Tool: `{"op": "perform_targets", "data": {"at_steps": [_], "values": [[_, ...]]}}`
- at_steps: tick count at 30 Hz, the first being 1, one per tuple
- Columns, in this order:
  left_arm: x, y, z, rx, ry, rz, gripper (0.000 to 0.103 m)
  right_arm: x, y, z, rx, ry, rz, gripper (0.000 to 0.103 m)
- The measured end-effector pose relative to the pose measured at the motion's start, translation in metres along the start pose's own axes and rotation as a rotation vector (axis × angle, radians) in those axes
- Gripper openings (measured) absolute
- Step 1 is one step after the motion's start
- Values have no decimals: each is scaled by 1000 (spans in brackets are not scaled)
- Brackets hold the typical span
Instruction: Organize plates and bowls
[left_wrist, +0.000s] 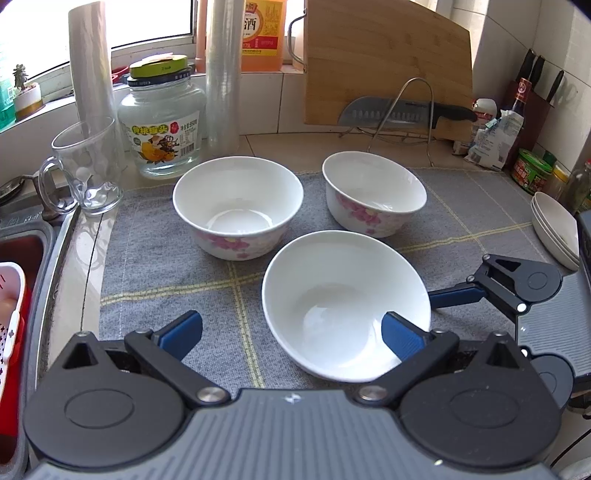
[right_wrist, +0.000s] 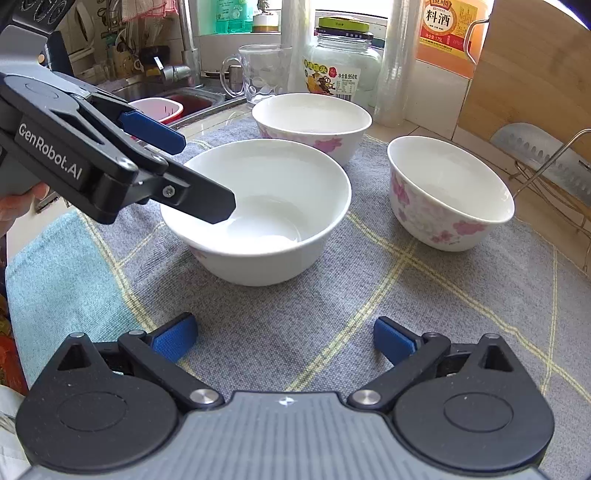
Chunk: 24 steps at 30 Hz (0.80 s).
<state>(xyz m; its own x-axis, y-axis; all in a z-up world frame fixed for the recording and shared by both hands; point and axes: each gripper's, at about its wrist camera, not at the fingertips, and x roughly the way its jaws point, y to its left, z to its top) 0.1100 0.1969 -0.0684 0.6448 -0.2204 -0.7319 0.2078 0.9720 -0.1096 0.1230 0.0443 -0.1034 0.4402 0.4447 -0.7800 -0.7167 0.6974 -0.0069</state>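
- Step in hand, by judgement: gathering 3 loose bowls on the grey cloth (right_wrist: 295, 332); none is nested yet.
- The left gripper (left_wrist: 291, 334) has its jaws apart, 1 blue pad inside the near bowl (left_wrist: 343, 302) and the other outside its rim, not yet pinched.
- The right gripper (right_wrist: 284, 341) hovers low over bare cloth, jaws apart, holding nothing.
- The near bowl stands at the cloth's middle. The back-left bowl (left_wrist: 238, 206) and the back-right bowl (left_wrist: 373, 194), both flower-printed, stand just behind it, apart from each other.
- Next move likely calls for closing on the rim, lifting clear and lowering into a matching bowl.
- A stack of plates (left_wrist: 554, 229) sits at the far right edge.
- Obstacles: a glass mug (left_wrist: 88, 166) and a jar (left_wrist: 162, 125) stand just behind the back-left bowl; a cleaver (left_wrist: 384, 112) rests on a wire rack behind.
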Motion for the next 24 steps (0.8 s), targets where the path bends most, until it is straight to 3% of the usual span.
{"op": "perform_targets", "data": {"at_steps": [16, 18, 24], "values": [[19, 10, 15, 55, 54, -52, 99, 5, 16, 23, -97, -67, -7, 103], [22, 12, 18, 56, 63, -61, 91, 4, 17, 24, -97, -73, -2, 103], [27, 12, 22, 57, 79, -95, 81, 1, 17, 25, -105, -85, -15, 100]]}}
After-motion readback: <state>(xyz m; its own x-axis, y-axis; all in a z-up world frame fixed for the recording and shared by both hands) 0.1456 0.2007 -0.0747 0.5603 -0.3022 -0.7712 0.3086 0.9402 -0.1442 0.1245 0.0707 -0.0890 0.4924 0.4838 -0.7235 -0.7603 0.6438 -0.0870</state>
